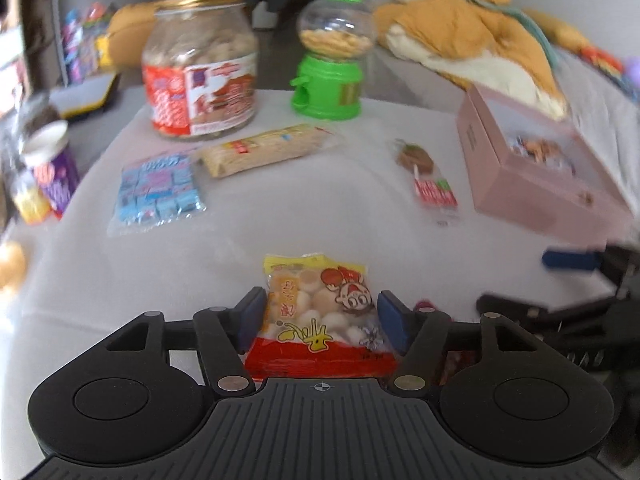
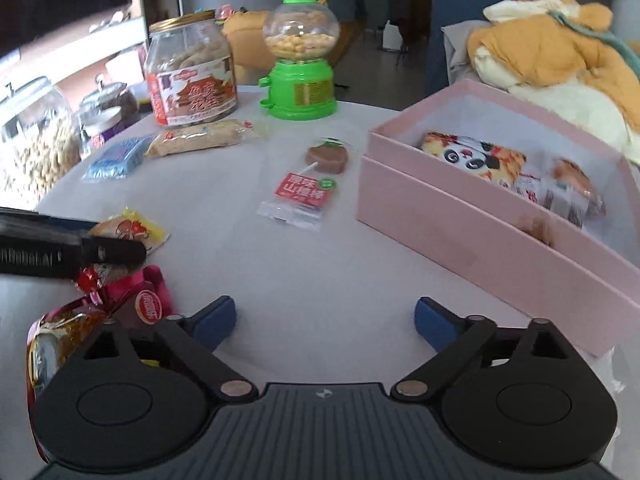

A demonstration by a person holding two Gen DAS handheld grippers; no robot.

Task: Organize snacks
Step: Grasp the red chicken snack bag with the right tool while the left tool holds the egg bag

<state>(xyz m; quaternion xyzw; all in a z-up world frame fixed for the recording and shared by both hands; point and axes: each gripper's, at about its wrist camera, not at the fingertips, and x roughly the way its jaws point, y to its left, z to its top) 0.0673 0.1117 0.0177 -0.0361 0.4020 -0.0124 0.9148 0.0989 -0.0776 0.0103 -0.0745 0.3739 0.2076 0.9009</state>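
Note:
My left gripper (image 1: 320,316) has its blue pads on both sides of a yellow-and-red snack bag (image 1: 318,320) with a cartoon face; the pads touch the bag's edges. The same bag (image 2: 132,232) shows in the right wrist view, partly hidden by the left gripper's black finger. My right gripper (image 2: 325,320) is open and empty above the white table, left of the open pink box (image 2: 460,220), which holds several wrapped snacks. A lollipop pack (image 2: 308,184), a cracker pack (image 2: 200,138) and a blue candy pack (image 2: 116,158) lie on the table.
A big cookie jar (image 2: 190,76) and a green candy dispenser (image 2: 300,64) stand at the back. A pink wrapped snack (image 2: 136,300) and a gold pack (image 2: 56,336) lie left of my right gripper. An orange plush toy (image 2: 560,60) lies behind the box. Glass jars (image 2: 36,140) stand at far left.

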